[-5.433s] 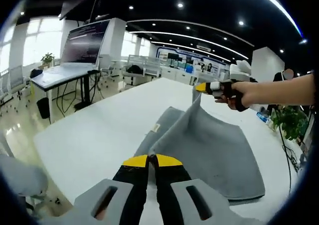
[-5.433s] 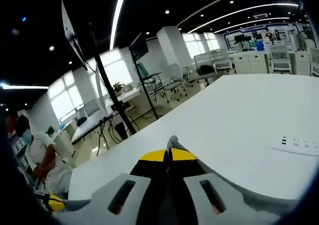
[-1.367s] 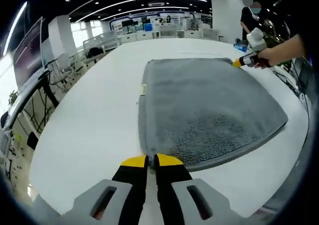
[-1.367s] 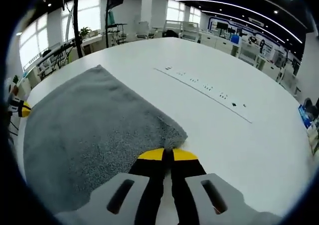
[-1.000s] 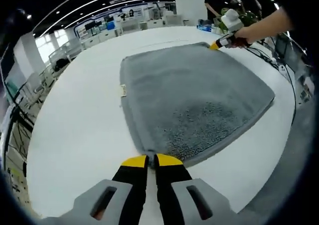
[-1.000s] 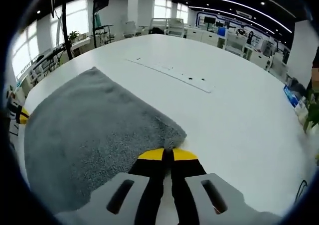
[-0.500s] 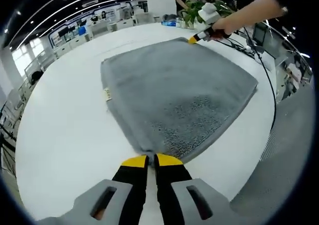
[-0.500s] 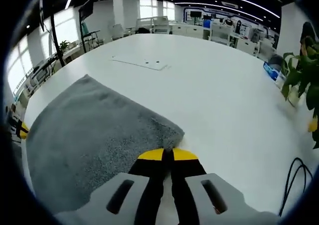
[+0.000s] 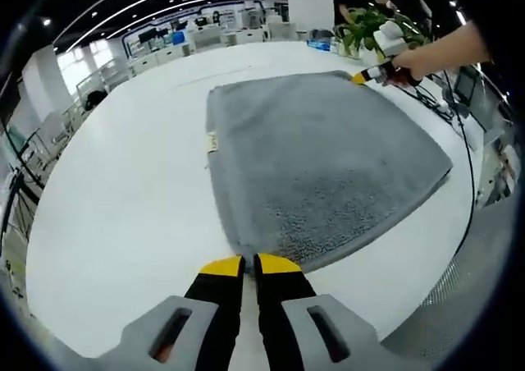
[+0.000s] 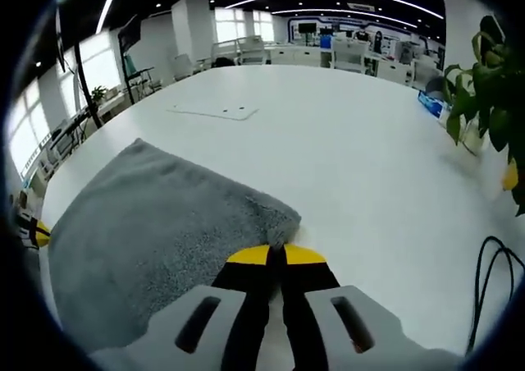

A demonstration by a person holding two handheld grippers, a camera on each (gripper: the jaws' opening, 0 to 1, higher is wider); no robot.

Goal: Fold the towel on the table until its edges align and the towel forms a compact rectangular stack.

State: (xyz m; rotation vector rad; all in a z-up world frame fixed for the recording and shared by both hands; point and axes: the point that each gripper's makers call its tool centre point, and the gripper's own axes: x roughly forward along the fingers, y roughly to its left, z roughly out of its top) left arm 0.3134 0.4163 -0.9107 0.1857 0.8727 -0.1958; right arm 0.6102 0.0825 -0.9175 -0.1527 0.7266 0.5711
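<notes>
On the white round-edged table (image 9: 115, 223) lies the grey terry-cloth towel (image 9: 320, 166), spread flat as a doubled slab: its near edge in the left gripper view shows two layers stacked one on the other, and a small pale label (image 9: 211, 144) sticks out of its left side. The outline is roughly rectangular, the edges running fairly true along the sides that can be seen.

At one near corner, the left gripper (image 9: 248, 263), yellow-tipped with black fingers, is clenched on the towel's edge, jaws pressed together with the cloth pinched between them. At the far corner of the same side, the right gripper (image 9: 367, 75) is seen from the left gripper view, held in a person's hand (image 9: 408, 61); in its own view the right gripper (image 10: 276, 255) is likewise clamped on a towel corner (image 10: 283, 219), with the grey pile stretching away to the left.

Judging from this, one fold looks done and laid down, the layers roughly matched. What remains, I would say, is at least one more fold to bring this broad sheet down to a compact stack, then squaring of the edges.

Beyond the towel are a flat white strip with small holes (image 10: 215, 112) on the tabletop, a green leafy plant (image 10: 484, 67), a black cable (image 10: 492, 289), and an open office with desks behind.
</notes>
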